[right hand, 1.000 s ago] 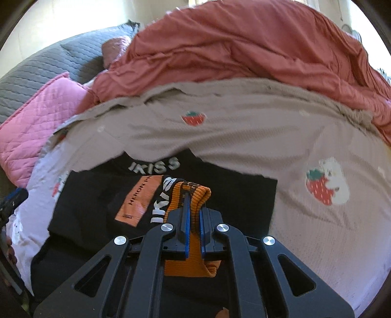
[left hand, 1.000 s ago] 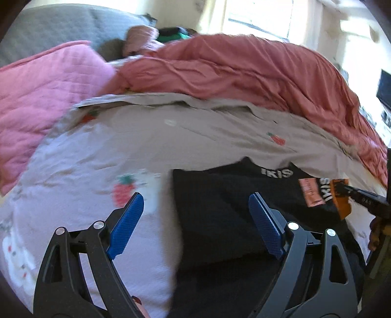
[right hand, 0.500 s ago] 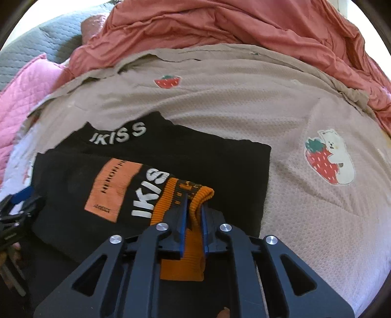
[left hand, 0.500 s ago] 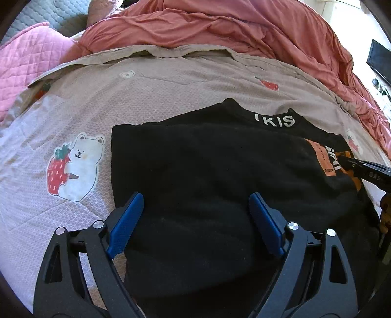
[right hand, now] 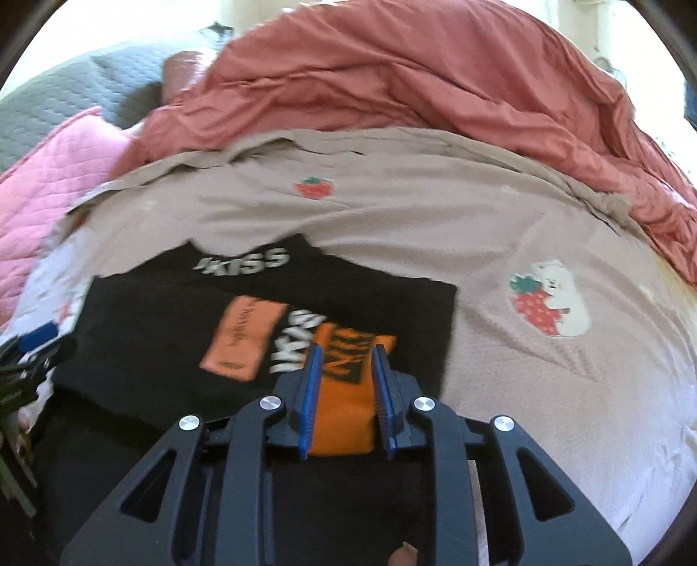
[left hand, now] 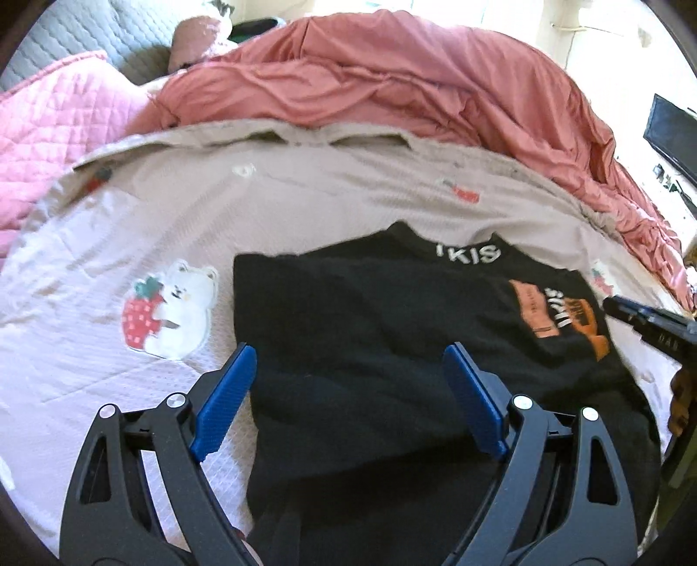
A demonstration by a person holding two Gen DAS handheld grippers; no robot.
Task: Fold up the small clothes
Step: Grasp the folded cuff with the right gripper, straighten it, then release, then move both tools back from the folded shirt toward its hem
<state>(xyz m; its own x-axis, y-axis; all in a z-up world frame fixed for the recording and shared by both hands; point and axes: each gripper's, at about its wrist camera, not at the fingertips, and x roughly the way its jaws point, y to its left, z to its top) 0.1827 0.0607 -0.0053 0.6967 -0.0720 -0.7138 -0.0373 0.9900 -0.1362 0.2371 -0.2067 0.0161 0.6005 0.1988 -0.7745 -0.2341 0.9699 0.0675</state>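
A black top (left hand: 370,313) with white lettering and an orange patch lies folded on the beige bed cover (left hand: 305,196). My left gripper (left hand: 348,352) hangs open over the top's left half, with nothing held. In the right wrist view the same top (right hand: 152,331) has its orange cuff (right hand: 344,413) laid on it. My right gripper (right hand: 346,348) is opening, with the cuff lying loose between its blue pads. The right gripper's tip (left hand: 627,311) shows beside the cuff (left hand: 597,344) in the left wrist view. The left gripper (right hand: 39,337) sits at the right wrist view's left edge.
A rumpled red duvet (left hand: 392,87) is heaped along the far side of the bed. A pink quilted pillow (left hand: 52,143) and a grey padded headboard (left hand: 109,35) lie at the far left. Strawberry-bear prints (right hand: 549,304) mark the cover. A dark screen (left hand: 671,135) stands at the right.
The right gripper's jaws have parted from the orange cuff, which now lies flat on the top. The left gripper has tipped down over the black top and stayed open.
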